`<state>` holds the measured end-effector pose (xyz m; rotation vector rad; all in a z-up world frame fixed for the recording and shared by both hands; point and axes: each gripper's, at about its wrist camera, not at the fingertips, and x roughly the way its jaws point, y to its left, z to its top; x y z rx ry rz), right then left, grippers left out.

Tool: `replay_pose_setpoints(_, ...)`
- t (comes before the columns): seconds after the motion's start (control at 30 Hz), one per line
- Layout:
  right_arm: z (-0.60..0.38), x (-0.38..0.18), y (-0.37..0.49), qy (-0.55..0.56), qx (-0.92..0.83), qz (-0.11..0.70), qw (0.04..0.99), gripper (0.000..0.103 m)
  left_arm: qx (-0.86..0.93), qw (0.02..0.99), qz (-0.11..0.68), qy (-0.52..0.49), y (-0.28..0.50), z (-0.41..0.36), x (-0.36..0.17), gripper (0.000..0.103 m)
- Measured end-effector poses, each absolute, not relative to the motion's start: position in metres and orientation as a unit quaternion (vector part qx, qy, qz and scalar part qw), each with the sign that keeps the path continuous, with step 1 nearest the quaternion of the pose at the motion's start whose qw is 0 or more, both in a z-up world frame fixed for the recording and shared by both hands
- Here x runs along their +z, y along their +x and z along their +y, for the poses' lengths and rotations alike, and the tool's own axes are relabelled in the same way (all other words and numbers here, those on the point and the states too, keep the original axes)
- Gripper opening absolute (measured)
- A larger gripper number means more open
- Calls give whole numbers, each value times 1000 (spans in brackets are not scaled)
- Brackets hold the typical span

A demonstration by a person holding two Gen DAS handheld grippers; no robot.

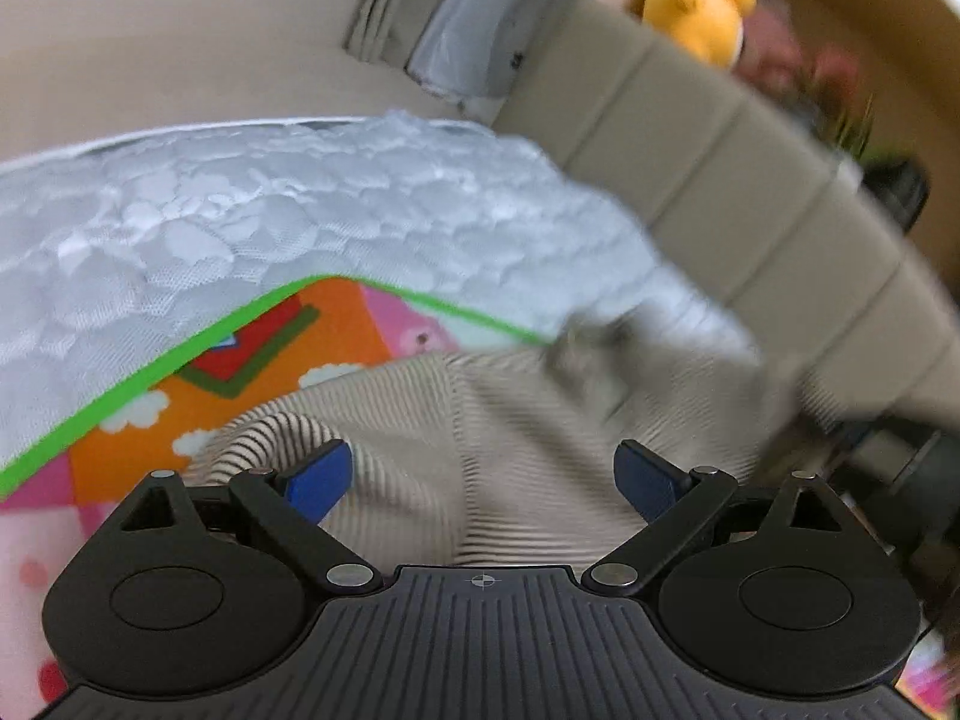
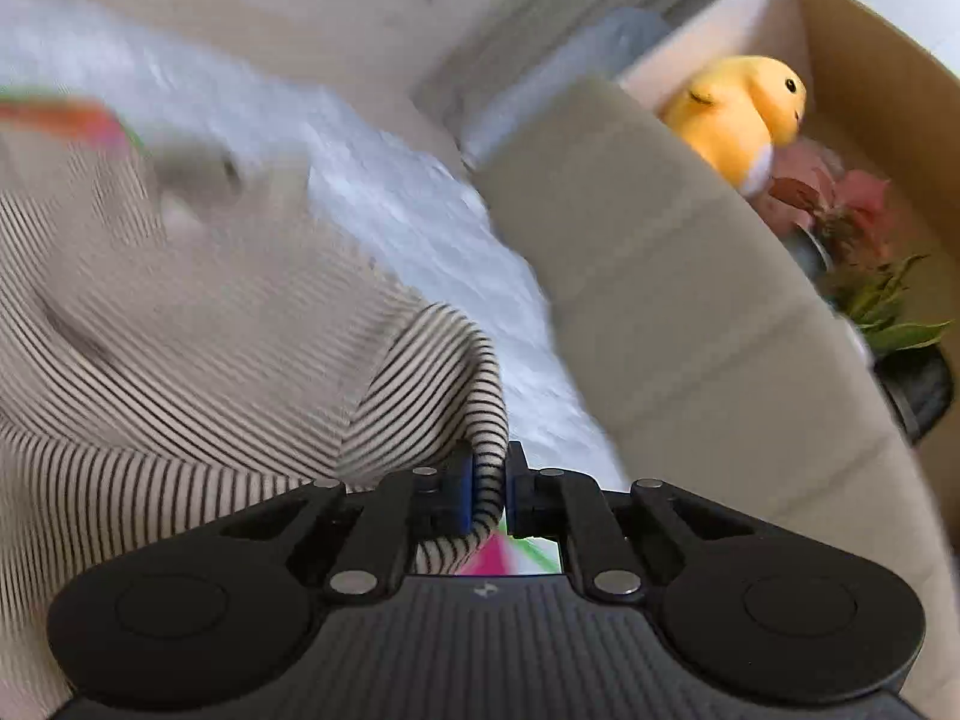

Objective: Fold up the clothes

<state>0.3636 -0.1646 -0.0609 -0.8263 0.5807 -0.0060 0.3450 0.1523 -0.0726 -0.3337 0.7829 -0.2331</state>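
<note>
A beige striped garment [image 1: 480,420] lies bunched on a colourful play mat [image 1: 270,360] that rests on a white textured mattress [image 1: 300,210]. My left gripper [image 1: 483,474] is open, its blue pads wide apart just above the garment, holding nothing. My right gripper [image 2: 489,480] is shut on a fold of the striped garment [image 2: 210,330], which drapes to the left and is blurred by motion.
A beige padded headboard [image 2: 690,300] runs along the right. Behind it stand a yellow plush toy [image 2: 738,114], pink flowers [image 2: 840,210] and a potted plant [image 2: 900,324]. Curtains [image 1: 420,12] hang at the back.
</note>
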Motion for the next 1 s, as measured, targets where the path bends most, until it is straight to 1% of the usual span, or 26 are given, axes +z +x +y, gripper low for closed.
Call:
replay_pose_setpoints(0.07,-185,-79,382,-405,-24,313,859,18,-92,906,389,-139,347,153,-84,95)
replay_pose_setpoints(0.13,-198,-96,395,-381,-27,345,858,34,-84,905,396,-129,349,157,-92,89)
replay_pose_setpoints(0.17,-203,-104,398,-368,-34,356,858,36,-82,906,396,-121,351,157,-95,85)
replay_pose_setpoints(0.3,-209,-112,395,-341,-42,361,867,38,-72,913,393,-85,354,155,-99,84)
replay_pose_setpoints(0.4,-207,-82,372,-306,-19,335,891,39,-70,913,392,-85,356,154,-100,85)
replay_pose_setpoints(0.47,-204,-56,345,-265,16,323,908,43,-75,912,391,-97,358,154,-98,92)
replay_pose_setpoints(0.53,-202,-34,318,-217,54,326,919,56,-78,912,388,-109,358,153,-95,95)
replay_pose_setpoints(0.57,-199,-32,306,-200,75,335,918,58,-77,912,388,-112,358,153,-94,95)
replay_pose_setpoints(0.63,-192,-29,281,-166,115,352,914,59,-71,911,389,-119,356,154,-93,95)
replay_pose_setpoints(0.77,-151,-53,238,-173,173,368,897,59,-57,910,384,-148,351,164,-85,95)
replay_pose_setpoints(0.83,-129,-71,227,-173,180,366,897,63,-49,911,377,-162,347,171,-79,96)
replay_pose_setpoints(0.9,-112,-86,228,-198,168,364,894,63,-39,913,368,-171,342,178,-74,97)
replay_pose_setpoints(0.93,-104,-94,228,-210,162,363,893,58,-34,914,365,-173,339,182,-72,98)
replay_pose_setpoints(0.97,-95,-101,229,-222,156,363,891,47,-28,915,363,-176,337,186,-71,99)
replay_pose_setpoints(1.0,-95,-101,234,-233,149,361,891,26,-23,915,362,-178,335,191,-71,99)
